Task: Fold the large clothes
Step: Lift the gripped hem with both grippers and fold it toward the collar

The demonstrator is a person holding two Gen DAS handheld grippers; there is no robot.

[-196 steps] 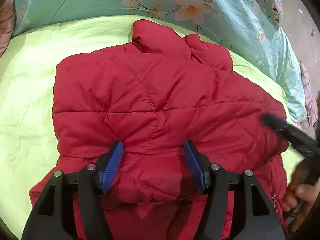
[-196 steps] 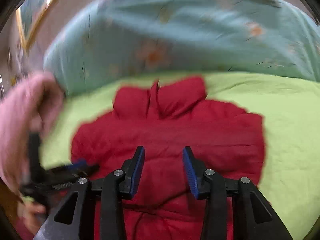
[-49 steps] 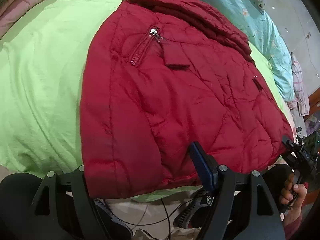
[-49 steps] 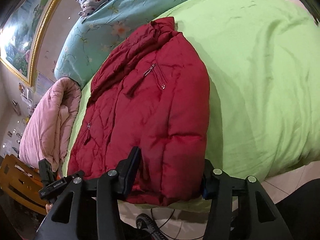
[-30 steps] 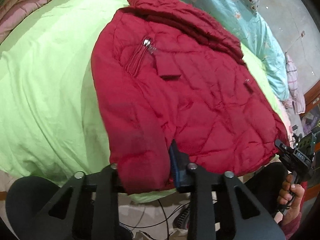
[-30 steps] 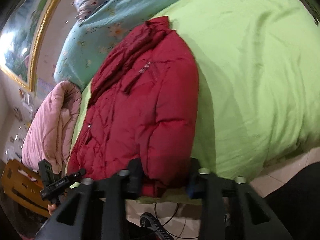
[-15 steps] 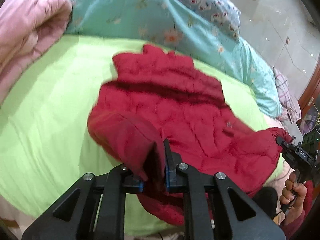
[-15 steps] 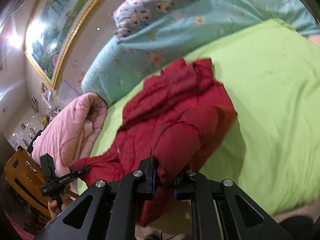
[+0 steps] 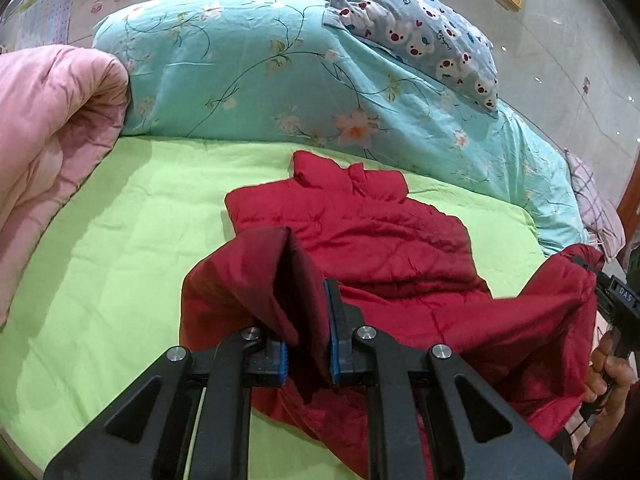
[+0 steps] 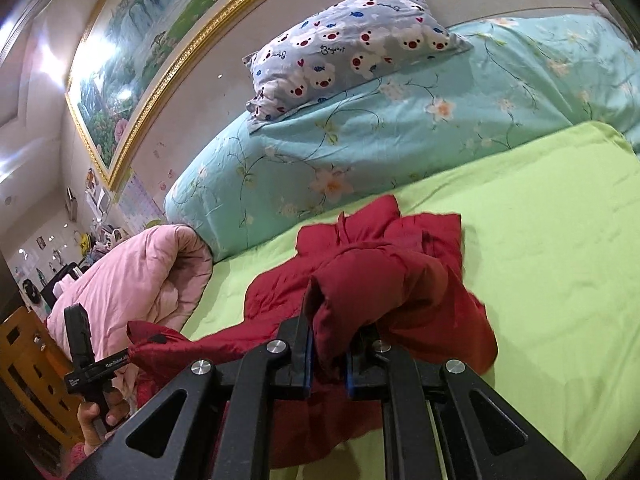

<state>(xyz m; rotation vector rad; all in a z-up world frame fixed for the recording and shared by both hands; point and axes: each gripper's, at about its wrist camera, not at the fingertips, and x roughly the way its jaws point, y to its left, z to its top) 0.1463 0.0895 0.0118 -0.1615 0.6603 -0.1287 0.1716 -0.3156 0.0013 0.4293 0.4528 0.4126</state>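
**padded_paws:** How's that jacket (image 9: 372, 240) going to handle? Looks bulky.

**me:** Puffy and soft, I'd guess light for its size. The shell looks slick, so I'd expect it to slide out of a shallow pinch. Best hold, I reckon, is deep on the hem corners, where the padding bunches up thick.

**padded_paws:** And that's where you've got it?

**me:** Going left to right: my left claw (image 9: 306, 330), bottom centre of its view, is clamped on one hem corner, fabric wadded between the blue pads. The hem sags across the lower middle of the frame to the other corner, far right, pinched in my right claw (image 9: 600, 280). From its own camera the right claw (image 10: 328, 350) is squeezed tight on a fat fold, and the left claw (image 10: 130, 354) shows at lower left.

**padded_paws:** Where's the rest?

**me:** Dark red, quilted, collar end lying rumpled on the green sheet (image 9: 120, 260) mid-frame, just short of the floral duvet (image 9: 280, 72). Near edge is lifted off the bed.
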